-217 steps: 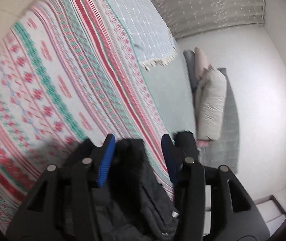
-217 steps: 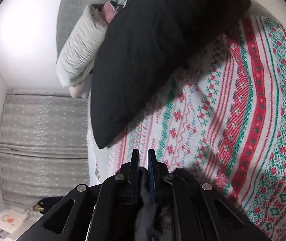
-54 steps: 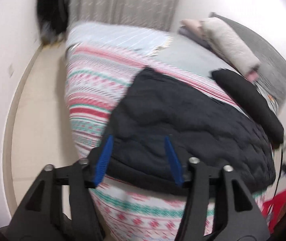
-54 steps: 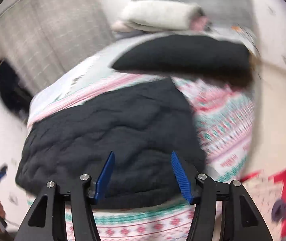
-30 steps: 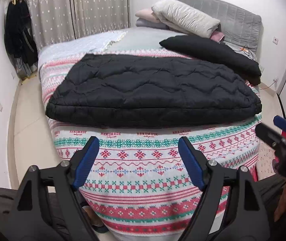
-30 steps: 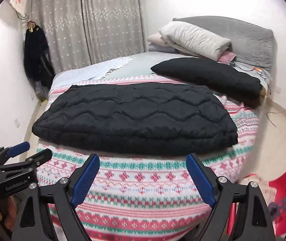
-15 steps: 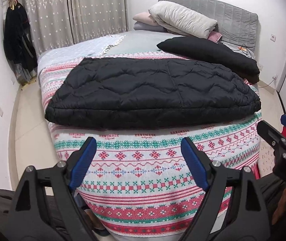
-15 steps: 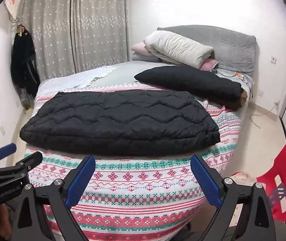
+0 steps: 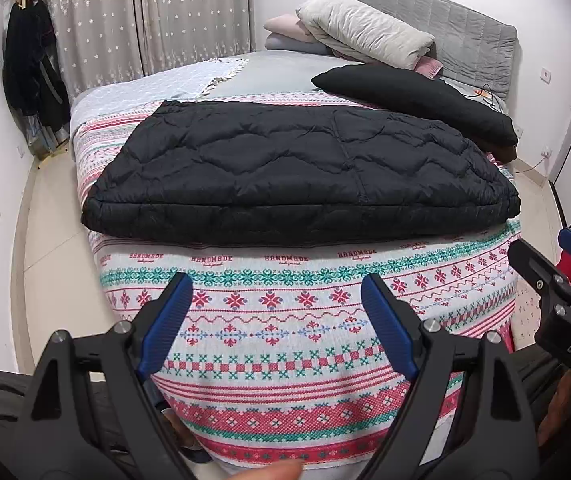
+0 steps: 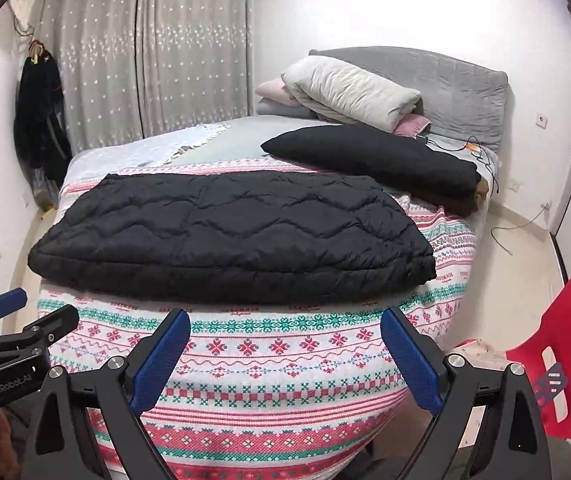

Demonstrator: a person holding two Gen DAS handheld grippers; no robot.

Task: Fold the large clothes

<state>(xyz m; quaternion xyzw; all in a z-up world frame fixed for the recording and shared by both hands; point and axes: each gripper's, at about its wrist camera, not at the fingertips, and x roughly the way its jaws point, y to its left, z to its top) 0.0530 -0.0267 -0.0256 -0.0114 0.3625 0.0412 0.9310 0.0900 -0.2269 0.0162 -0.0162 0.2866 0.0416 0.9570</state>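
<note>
A black quilted coat (image 9: 297,172) lies folded flat in a wide rectangle on the patterned bedspread (image 9: 285,320), near the foot of the bed; it also shows in the right wrist view (image 10: 225,232). My left gripper (image 9: 275,320) is open and empty, held back from the foot of the bed, well clear of the coat. My right gripper (image 10: 285,356) is open and empty too, also back from the bed. Each gripper shows at the edge of the other's view.
A second black folded garment (image 10: 373,160) lies further up the bed by the pillows (image 10: 349,92) and grey headboard (image 10: 457,92). A red plastic chair (image 10: 565,344) stands to the right. Dark clothes (image 10: 41,116) hang left by the curtain. A cable (image 10: 525,224) trails on the floor.
Both grippers let go of the coat and opened wide, then pulled back from the bed. In the last half second they drew back slightly more; the coat lies still.
</note>
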